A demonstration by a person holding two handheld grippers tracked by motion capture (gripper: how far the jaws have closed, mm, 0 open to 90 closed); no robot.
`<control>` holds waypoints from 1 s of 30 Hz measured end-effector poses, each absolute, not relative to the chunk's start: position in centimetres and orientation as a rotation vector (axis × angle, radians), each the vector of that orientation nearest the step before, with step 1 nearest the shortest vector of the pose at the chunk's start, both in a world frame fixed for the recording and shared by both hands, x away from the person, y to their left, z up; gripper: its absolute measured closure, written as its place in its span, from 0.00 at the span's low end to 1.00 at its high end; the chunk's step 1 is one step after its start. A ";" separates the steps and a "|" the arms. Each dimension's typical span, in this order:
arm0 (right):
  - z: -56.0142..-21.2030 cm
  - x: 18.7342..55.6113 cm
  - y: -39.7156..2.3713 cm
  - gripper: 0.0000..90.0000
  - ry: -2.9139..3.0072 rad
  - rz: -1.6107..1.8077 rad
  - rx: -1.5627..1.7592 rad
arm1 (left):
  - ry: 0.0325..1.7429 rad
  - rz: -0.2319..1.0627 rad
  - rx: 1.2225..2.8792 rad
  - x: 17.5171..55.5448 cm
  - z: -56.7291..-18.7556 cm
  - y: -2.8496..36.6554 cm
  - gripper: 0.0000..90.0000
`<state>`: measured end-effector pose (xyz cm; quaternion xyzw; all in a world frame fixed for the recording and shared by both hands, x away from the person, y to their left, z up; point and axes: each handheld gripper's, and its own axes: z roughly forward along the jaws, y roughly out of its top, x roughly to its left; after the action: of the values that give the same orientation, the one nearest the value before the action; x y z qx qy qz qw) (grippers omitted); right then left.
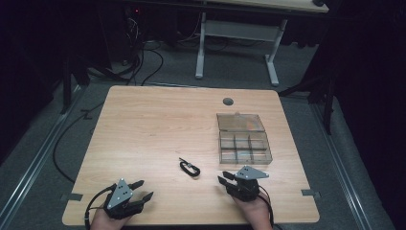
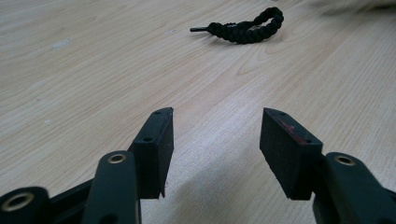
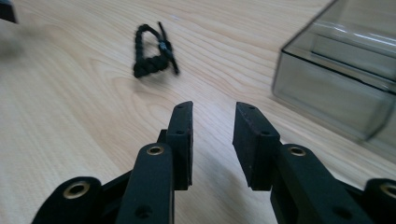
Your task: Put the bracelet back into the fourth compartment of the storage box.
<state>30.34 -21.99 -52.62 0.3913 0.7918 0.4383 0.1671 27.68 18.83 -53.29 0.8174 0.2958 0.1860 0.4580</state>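
High view: a black braided cord loop [image 1: 190,168] lies on the pale wooden worktop [image 1: 153,120] toward the near edge, between both tools, long axis slanting. Right tool [image 1: 226,178], jaws parted and empty, seems nearer than the left tool [image 1: 142,189], also released.

Your table [image 1: 158,124] is light wood-grain board, smooth with a soft sheen. Near its middle lies a braided cord loop [image 2: 247,29], black, matt and knobbly like woven cloth. Beside the loop, toward the table's right edge, the compartment box [image 1: 244,143] is smoky see-through plastic, glossy, with light glinting off its walls. Your left gripper [image 1: 139,190] has matt black plastic jaws with rough, foam-like pads and brass-coloured rivets; a flat grey metal plate sits on top. Your right gripper [image 1: 225,178] looks the same: dull black, grainy pads, brassy rivets.
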 end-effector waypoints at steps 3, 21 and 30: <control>-52.7 30.5 -21.8 0.74 2.266 1.211 1.115 | 0.728 0.455 2.013 27.7 -53.3 18.8 0.50; -53.0 30.8 -21.2 0.83 2.334 1.161 1.110 | 0.728 0.465 2.012 27.6 -53.3 18.8 0.50; -52.2 31.4 -20.4 0.98 2.372 1.164 1.096 | 0.728 0.460 2.009 27.6 -53.3 18.9 0.49</control>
<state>31.44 -20.36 -52.19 0.3793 0.8210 0.4029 0.1404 27.62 18.87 -53.27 0.8162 0.2957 0.1868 0.4599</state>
